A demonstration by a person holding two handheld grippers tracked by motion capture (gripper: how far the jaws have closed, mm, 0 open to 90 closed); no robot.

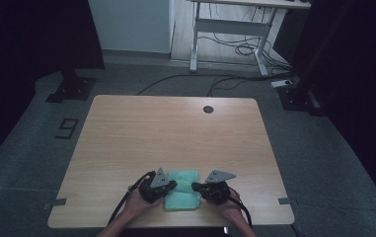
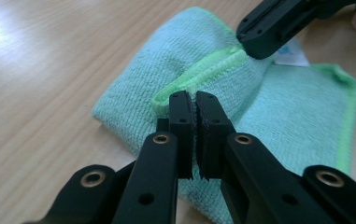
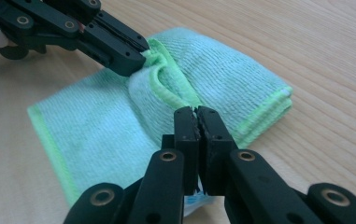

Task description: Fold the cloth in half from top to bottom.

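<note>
Table [image 1: 126, 138]: one, light wood, rectangular; one dark round grommet [image 1: 208, 109] near its far edge, well apart from the work.
Floor surroundings: one white-framed desk [image 1: 230, 29] beyond the table with loose cables beneath; two dark stand bases, one at each far corner; one mark like a "9" [image 1: 66, 128] on the grey floor to the left.
Cloth [image 1: 183, 190]: one, mint green with a brighter green hem, folded into layers, lying flat at the near edge of the table between the two grippers. One white label [image 2: 291, 52] shows at a far corner in the left gripper view.
Hands: two, entering from the bottom of the high view, one behind each gripper.
Left gripper [image 2: 194, 100]: one, jaws drawn close together, pinching the raised hem of the cloth's top layer.
Right gripper [image 3: 195, 112]: one, jaws likewise narrow, clamped on the same lifted hem farther along.
Fold: one ridge of hem [image 3: 166, 86] stands up between the two grips; the rest of the cloth rests on the wood.
Obstructions: each gripper's jaws cover part of the cloth's near side in its own view.
</note>
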